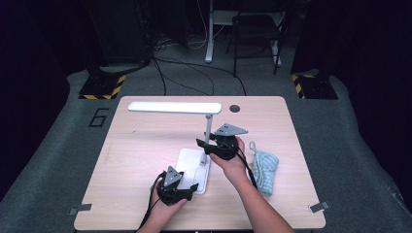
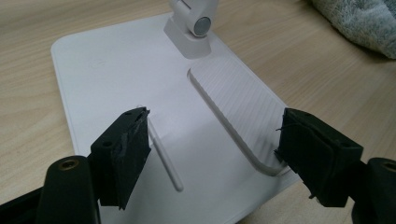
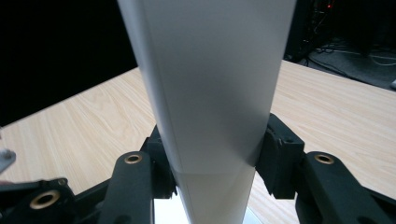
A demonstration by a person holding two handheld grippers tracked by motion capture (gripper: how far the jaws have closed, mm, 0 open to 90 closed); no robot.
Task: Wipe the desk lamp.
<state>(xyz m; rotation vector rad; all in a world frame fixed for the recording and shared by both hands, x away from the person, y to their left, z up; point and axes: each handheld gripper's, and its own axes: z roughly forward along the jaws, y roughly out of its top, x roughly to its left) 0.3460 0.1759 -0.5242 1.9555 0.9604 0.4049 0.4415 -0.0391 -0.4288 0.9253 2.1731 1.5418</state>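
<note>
The right gripper (image 1: 208,145) is clamped on the upright pole (image 3: 210,93) of the white plastic desk lamp (image 1: 194,170) standing mid-table, while the left gripper (image 2: 212,149) rests with jaws apart over the lamp's flat base (image 2: 116,70), near a pale blue folded towel (image 1: 265,170).

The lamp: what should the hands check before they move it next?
1. Right gripper shut on the lamp post: ok, pads press both sides.
2. Left gripper steadying the base: not ok, jaws open above it.
3. Base flat on the table: ok.
4. Lamp head level, nothing under it: ok.
5. Towel apart from the base: ok.
6. Lamp cable free: cannot tell.
</note>
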